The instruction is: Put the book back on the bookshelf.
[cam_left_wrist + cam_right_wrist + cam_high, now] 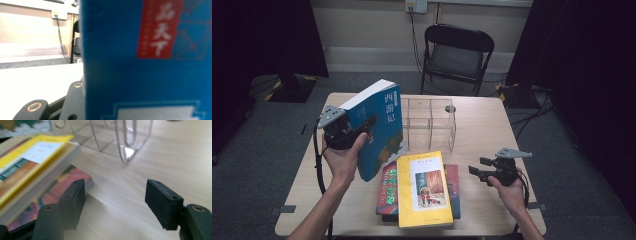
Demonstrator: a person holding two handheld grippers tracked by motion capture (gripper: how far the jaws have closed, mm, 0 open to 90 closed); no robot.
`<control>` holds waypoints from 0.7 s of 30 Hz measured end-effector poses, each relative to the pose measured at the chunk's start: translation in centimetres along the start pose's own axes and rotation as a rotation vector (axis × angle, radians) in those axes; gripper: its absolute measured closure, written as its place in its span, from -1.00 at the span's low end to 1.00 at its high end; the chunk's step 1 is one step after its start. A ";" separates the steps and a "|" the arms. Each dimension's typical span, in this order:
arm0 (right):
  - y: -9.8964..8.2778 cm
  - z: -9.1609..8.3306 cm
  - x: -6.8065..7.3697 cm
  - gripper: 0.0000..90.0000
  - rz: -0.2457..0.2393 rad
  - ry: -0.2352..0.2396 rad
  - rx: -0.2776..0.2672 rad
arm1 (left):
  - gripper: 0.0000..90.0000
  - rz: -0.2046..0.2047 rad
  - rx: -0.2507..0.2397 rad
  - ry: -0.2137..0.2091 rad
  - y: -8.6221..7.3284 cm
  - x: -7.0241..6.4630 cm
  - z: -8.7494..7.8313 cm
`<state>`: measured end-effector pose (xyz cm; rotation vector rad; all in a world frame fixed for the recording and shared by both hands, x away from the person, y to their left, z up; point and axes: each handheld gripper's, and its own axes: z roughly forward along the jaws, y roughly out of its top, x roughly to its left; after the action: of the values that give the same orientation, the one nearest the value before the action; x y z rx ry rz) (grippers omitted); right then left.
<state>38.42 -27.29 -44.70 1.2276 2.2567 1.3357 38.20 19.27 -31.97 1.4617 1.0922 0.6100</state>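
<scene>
Left gripper at middle left of the high view, jaws squeezed on a blue book held up tilted over the table, right gripper at lower right, jaws apart, holding nothing, near the yellow book

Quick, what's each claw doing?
Left claw: shut on the thick blue paperback book.
Right claw: open, holding nothing.

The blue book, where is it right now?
In the high view the blue book is held up off the table at the left, clamped in the left tongs, just left of the clear plastic rack and above the yellow book.
</scene>
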 end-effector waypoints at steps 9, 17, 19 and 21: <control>-2.2 0.7 -1.7 -0.35 0.014 -0.063 0.098 | 0.37 0.058 0.004 0.039 0.7 -0.6 1.4; -2.9 1.5 -2.0 -0.38 0.006 -0.087 0.147 | 0.37 0.076 0.015 0.068 0.6 -1.2 3.1; -3.0 1.8 -2.0 -0.38 -0.003 -0.099 0.161 | 0.37 0.071 0.016 0.078 0.5 -1.3 3.5; -3.1 1.9 -1.9 -0.39 -0.008 -0.101 0.172 | 0.37 0.077 0.023 0.085 0.4 -1.3 3.8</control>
<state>39.04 -28.31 -48.63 1.3072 2.3418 1.0699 41.02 16.35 -32.12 1.5145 1.1160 0.7212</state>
